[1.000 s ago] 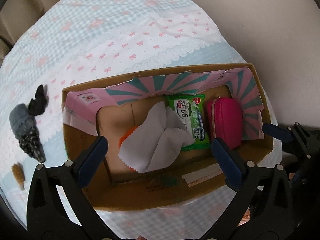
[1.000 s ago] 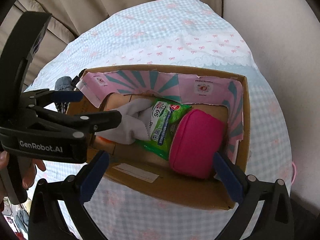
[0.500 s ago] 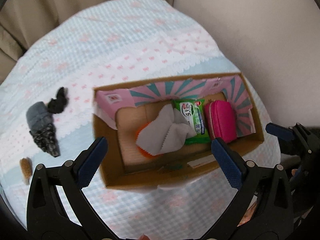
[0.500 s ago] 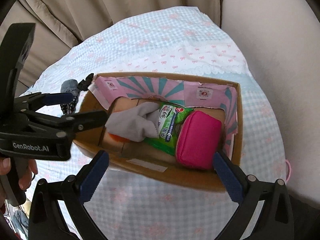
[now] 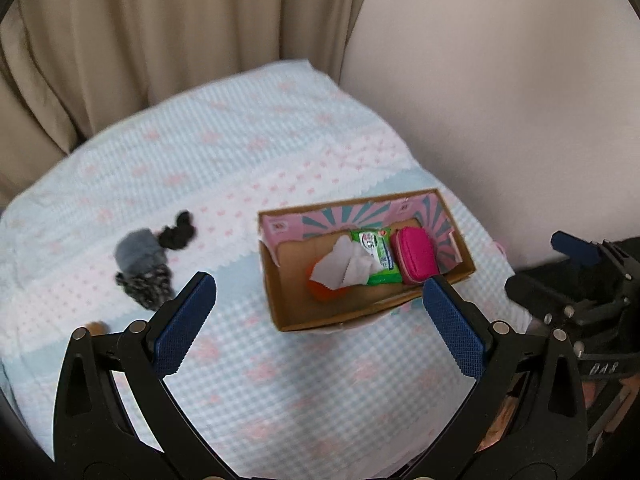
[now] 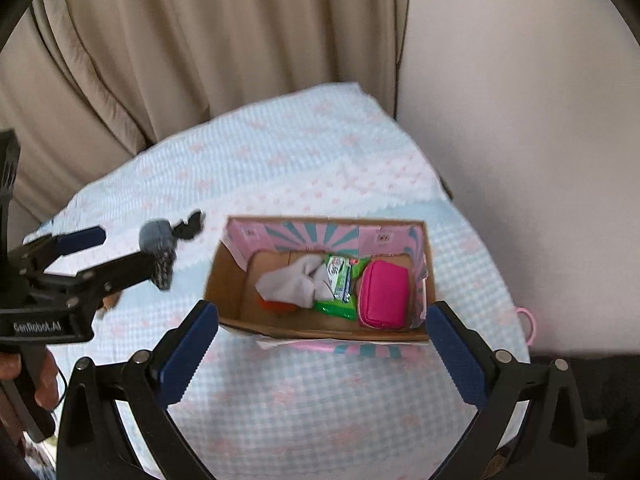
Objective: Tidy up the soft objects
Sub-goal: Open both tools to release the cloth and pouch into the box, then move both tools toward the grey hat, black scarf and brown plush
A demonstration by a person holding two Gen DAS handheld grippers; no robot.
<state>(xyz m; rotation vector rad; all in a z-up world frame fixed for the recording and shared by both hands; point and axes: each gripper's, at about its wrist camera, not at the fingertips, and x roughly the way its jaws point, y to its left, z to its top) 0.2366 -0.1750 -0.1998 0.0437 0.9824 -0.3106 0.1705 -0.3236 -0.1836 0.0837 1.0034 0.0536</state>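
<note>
A cardboard box (image 5: 276, 296) (image 6: 224, 272) sits on the bed. It holds a white cloth (image 5: 344, 268) (image 6: 296, 280) over an orange item (image 5: 320, 292), a green wipes pack (image 5: 378, 258) (image 6: 340, 284) and a pink pouch (image 5: 416, 254) (image 6: 384, 294). A grey rolled sock (image 5: 138, 254) (image 6: 158, 236), a patterned sock (image 5: 146, 286) and a black soft piece (image 5: 178, 232) (image 6: 190, 228) lie left of the box. My left gripper (image 5: 320, 328) (image 6: 116, 252) is open and empty, well back from the box. My right gripper (image 6: 322, 356) is open and empty in front of the box.
The bed has a light blue and pink checked cover (image 5: 224, 152) (image 6: 304, 152). Beige curtains (image 5: 140, 40) hang behind it and a plain wall (image 5: 500, 80) stands on the right. A small brown item (image 5: 96, 326) lies at the left. A pink ring (image 6: 528, 318) lies at the bed's right edge.
Both grippers have pulled back and up from the box, so it looks smaller and more bed and curtain show. The box contents have not moved.
</note>
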